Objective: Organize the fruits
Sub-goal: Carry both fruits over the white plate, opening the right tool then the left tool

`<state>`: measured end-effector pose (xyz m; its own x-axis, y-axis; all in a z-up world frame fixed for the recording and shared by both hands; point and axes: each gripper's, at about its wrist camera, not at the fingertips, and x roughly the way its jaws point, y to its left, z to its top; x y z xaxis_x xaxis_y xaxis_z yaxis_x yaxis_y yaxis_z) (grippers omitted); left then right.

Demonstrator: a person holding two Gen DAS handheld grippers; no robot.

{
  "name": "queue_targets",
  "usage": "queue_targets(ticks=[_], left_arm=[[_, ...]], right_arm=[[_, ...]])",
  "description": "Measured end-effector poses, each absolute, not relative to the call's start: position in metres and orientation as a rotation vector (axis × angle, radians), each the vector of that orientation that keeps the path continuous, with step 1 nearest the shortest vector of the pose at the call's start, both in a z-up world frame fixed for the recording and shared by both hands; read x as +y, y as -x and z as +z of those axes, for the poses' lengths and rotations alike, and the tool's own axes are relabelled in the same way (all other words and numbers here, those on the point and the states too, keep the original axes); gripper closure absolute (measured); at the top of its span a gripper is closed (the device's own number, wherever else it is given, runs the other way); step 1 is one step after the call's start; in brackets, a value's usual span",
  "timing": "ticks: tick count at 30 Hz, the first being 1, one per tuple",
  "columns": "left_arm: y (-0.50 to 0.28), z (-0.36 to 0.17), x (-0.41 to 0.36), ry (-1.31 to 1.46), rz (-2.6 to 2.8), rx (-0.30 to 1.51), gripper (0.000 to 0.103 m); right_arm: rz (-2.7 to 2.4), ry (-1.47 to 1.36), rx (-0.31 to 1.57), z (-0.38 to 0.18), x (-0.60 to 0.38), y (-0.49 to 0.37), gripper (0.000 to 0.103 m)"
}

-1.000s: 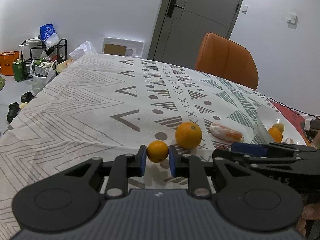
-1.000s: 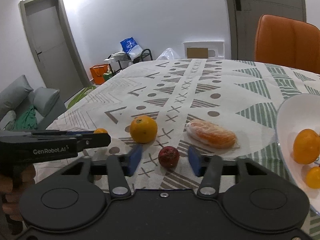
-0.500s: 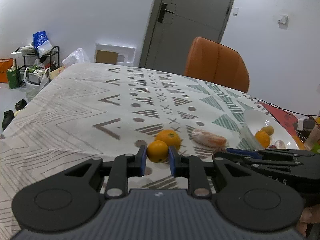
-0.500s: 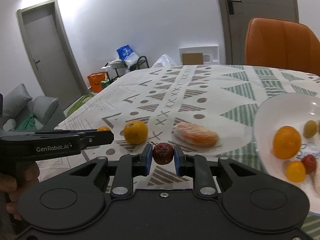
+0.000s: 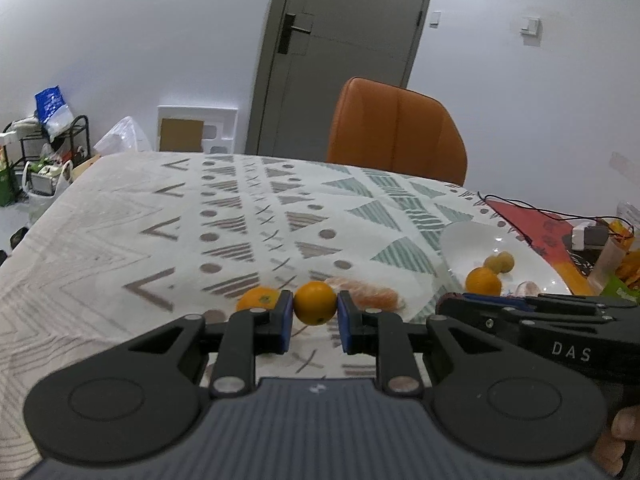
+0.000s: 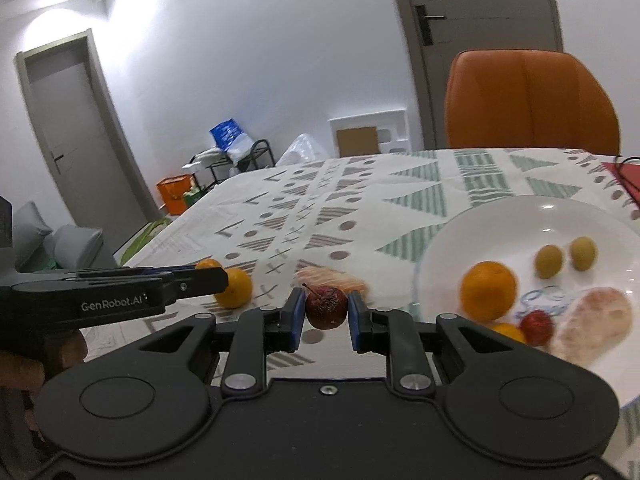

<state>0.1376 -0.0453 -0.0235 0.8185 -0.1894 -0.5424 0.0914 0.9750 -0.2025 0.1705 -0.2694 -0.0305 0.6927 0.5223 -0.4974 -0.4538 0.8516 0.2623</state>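
Patterned tablecloth, orange chair at far edge. Left gripper clamps small orange above near edge; white plate right. Right view: right gripper pinches dark red fruit, plate just right.

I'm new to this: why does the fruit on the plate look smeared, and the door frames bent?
Right wrist view: motion blur smears the white round plate and its large orange; the gripped dark red fruit stays sharp. Both views: the fisheye lens bows the grey door.
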Motion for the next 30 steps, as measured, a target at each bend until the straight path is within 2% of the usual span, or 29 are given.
queue_targets(ticks=[30], left_arm=[[-0.170, -0.011, -0.131, 0.067, -0.257, 0.572, 0.081]], right_arm=[[0.353, -0.208, 0.539, -0.029, -0.366, -0.183, 0.082]])
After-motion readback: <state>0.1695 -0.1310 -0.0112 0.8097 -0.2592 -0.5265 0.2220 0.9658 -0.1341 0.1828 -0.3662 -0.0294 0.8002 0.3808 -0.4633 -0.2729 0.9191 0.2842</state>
